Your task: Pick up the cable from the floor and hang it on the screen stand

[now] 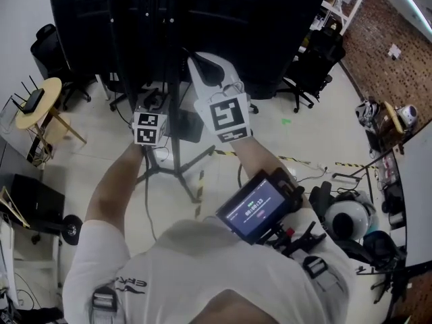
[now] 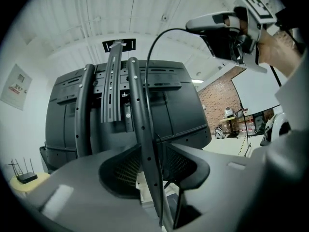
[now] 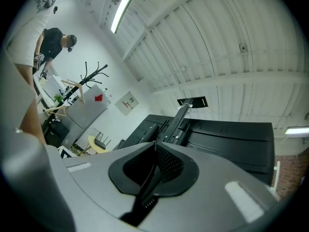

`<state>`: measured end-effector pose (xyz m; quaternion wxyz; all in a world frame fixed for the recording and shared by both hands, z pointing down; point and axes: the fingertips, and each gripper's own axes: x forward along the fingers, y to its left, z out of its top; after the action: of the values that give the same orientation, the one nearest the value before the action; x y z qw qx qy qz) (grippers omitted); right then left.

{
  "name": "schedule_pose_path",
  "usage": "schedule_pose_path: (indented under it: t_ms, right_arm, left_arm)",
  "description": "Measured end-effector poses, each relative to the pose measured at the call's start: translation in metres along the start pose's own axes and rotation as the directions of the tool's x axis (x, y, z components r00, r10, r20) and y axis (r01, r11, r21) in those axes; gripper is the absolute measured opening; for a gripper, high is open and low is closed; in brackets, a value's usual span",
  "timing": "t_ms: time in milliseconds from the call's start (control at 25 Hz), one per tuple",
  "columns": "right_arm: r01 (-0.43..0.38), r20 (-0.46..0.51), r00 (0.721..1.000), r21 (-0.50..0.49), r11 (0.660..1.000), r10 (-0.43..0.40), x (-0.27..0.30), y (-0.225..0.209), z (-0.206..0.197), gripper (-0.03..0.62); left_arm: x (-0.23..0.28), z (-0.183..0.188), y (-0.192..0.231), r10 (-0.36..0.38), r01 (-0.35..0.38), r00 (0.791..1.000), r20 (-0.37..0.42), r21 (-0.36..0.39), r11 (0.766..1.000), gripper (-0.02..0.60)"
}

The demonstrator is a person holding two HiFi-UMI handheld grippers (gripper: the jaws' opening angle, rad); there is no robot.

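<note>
While you stand behind the black screen (image 1: 202, 19), both grippers are up at the screen stand (image 1: 177, 157), at twelve o'clock from your chest in the head view.

Your left gripper (image 1: 154, 103) sits at about eleven o'clock, level, with its jaws spread wide. In the left gripper view the stand's perforated bar (image 2: 137, 110) runs up between them. The thin black cable (image 2: 152, 48) runs just beside that bar on its three o'clock side. Neither pad presses on bar or cable, so this gripper holds nothing.

Your right gripper (image 1: 200, 63) is higher, at about one o'clock, tilted slightly upward. Its jaws are nearly together, pinching the cable — the right gripper view shows the dark strand clamped between the pads and running down out of them toward six o'clock. From the left gripper view the cable arcs from the right gripper at two o'clock, over the top, then drops along the stand and through the left jaws. It is off the floor here; whether it rests on the stand, you cannot tell.

At nine o'clock in the head view a router (image 1: 32, 100) lies on a round table (image 1: 48, 86). A person (image 3: 53, 42) stands at ten o'clock in the right gripper view.
</note>
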<state>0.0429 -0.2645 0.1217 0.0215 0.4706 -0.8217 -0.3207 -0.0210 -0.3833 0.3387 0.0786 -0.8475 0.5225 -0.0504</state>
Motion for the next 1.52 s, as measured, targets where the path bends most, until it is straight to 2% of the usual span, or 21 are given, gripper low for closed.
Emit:
schedule_pose_path:
  t_ms: [240, 440, 480, 520, 560, 720, 880, 1080, 1520]
  right_arm:
    - [0.035, 0.017, 0.999, 0.033, 0.999, -0.035, -0.011, -0.023, 0.009, 0.025]
    - [0.063, 0.047, 0.997, 0.021, 0.998, -0.064, -0.021, -0.038, 0.022, 0.025]
    - [0.070, 0.049, 0.996, 0.020, 0.997, -0.071, -0.023, -0.040, 0.023, 0.025]
    - [0.077, 0.048, 0.996, 0.018, 0.997, -0.078, -0.024, -0.043, 0.023, 0.025]
    - [0.085, 0.045, 0.995, 0.018, 0.996, -0.086, -0.026, -0.046, 0.022, 0.025]
    - [0.111, 0.029, 0.993, 0.028, 0.993, -0.112, -0.027, -0.055, 0.012, 0.025]
    - [0.119, 0.019, 0.993, 0.054, 0.991, -0.121, -0.022, -0.056, 0.000, 0.026]
    - [0.116, 0.028, 0.992, 0.090, 0.989, -0.119, -0.011, -0.055, -0.008, 0.026]
    - [0.104, 0.033, 0.993, 0.157, 0.982, -0.111, 0.006, -0.054, -0.026, 0.028]
  left_arm:
    - [0.023, 0.000, -0.022, -0.025, 0.027, 0.999, -0.026, 0.057, 0.998, 0.140]
    - [0.036, 0.004, -0.039, -0.051, 0.051, 0.999, -0.005, 0.060, 0.997, 0.136]
    - [0.038, 0.006, -0.040, -0.045, 0.045, 0.999, 0.002, 0.057, 0.997, 0.102]
    - [0.038, 0.008, -0.040, -0.038, 0.038, 0.999, 0.008, 0.051, 0.998, 0.036]
    - [0.039, 0.010, -0.040, -0.034, 0.033, 0.999, 0.013, 0.042, 0.999, 0.009]
    - [0.038, 0.009, -0.037, -0.041, 0.041, 0.999, 0.008, 0.008, 0.999, 0.002]
    - [0.031, 0.008, -0.018, -0.027, 0.027, 1.000, 0.005, -0.012, 1.000, 0.002]
    - [0.013, 0.026, 0.022, 0.030, -0.029, 0.999, 0.035, -0.030, 0.999, 0.000]
    - [-0.044, 0.103, 0.106, 0.171, -0.167, 0.975, 0.143, -0.041, 0.985, 0.000]
